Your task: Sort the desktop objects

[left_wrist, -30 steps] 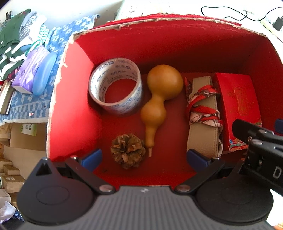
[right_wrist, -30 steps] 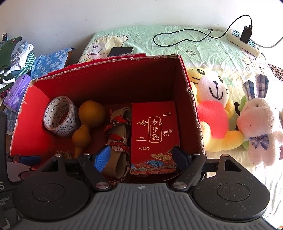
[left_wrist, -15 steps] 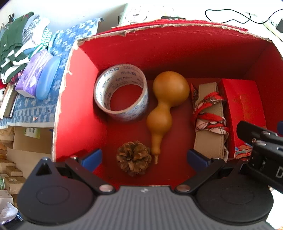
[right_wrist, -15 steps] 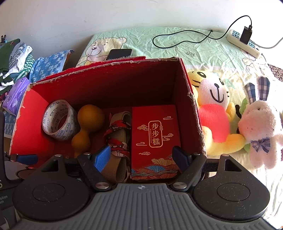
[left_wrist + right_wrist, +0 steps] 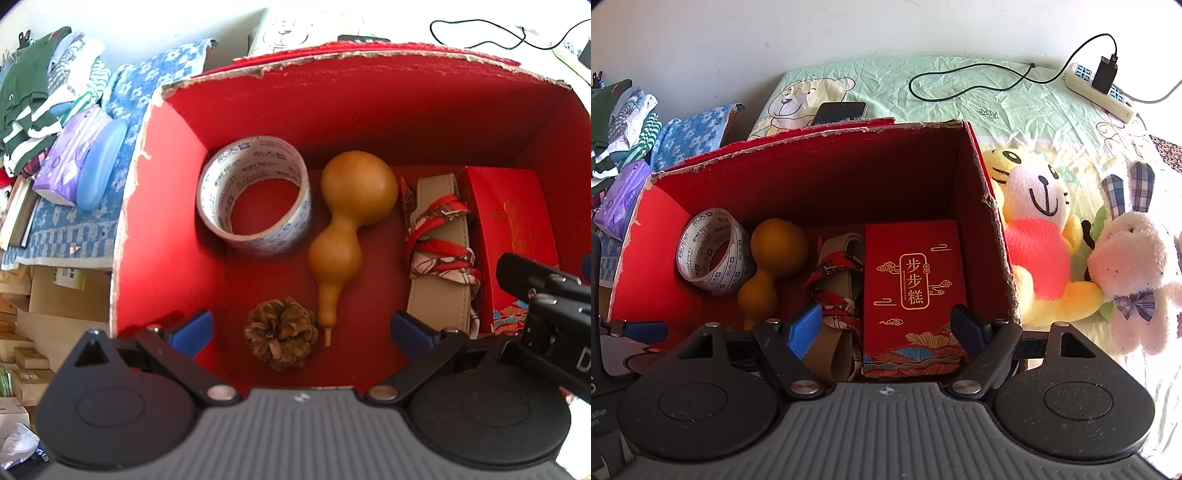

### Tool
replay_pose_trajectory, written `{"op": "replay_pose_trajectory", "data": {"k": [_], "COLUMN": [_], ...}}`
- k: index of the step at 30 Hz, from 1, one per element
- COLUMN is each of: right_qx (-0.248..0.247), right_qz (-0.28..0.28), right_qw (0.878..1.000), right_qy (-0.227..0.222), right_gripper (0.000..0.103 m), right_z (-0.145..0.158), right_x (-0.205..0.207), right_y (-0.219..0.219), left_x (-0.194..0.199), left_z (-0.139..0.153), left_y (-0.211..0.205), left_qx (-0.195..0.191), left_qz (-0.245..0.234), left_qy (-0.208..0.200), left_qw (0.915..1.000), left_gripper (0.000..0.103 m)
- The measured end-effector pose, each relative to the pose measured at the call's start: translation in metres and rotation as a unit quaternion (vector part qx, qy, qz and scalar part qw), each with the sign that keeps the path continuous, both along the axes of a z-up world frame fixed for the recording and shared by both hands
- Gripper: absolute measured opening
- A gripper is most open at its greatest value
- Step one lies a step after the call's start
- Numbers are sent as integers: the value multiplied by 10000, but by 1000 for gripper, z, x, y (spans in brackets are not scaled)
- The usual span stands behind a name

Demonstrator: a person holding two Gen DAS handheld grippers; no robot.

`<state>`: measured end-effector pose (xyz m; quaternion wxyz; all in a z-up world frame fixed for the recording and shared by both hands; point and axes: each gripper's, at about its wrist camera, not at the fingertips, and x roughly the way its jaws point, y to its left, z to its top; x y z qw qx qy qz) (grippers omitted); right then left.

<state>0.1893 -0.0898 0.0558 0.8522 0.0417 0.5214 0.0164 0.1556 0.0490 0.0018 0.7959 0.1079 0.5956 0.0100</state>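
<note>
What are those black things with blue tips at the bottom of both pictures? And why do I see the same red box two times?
Those are two grabbing tools that a person holds, one in each hand. Each carries its own camera, so you see the red box from two spots. The left gripper and right gripper are both open, holding nothing. Inside the box lie a roll of tape, a brown gourd, a pinecone, a beige strap wrapped in a red scarf and a red gift box. Two plush toys sit beside it.
</note>
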Motion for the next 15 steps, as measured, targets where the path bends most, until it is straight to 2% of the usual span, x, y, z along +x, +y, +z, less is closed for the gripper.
{"op": "replay_pose_trajectory", "data": {"k": [8,15], "right_qx": [-67,-217], "right_qz": [6,70], "right_qw": [10000,9997], "right_qy": [33,-111], "right_gripper": [79,79], "right_z": [0,8], "right_x": [0,0], "right_y": [2,3], "left_x": [2,4], "left_z": [-5,-3], "left_y": [4,10], "left_qx": [18,-133], "left_qz": [-13,74], "left_qy": [-15,2], "left_qw": [10000,9999], "left_gripper": [102,102]}}
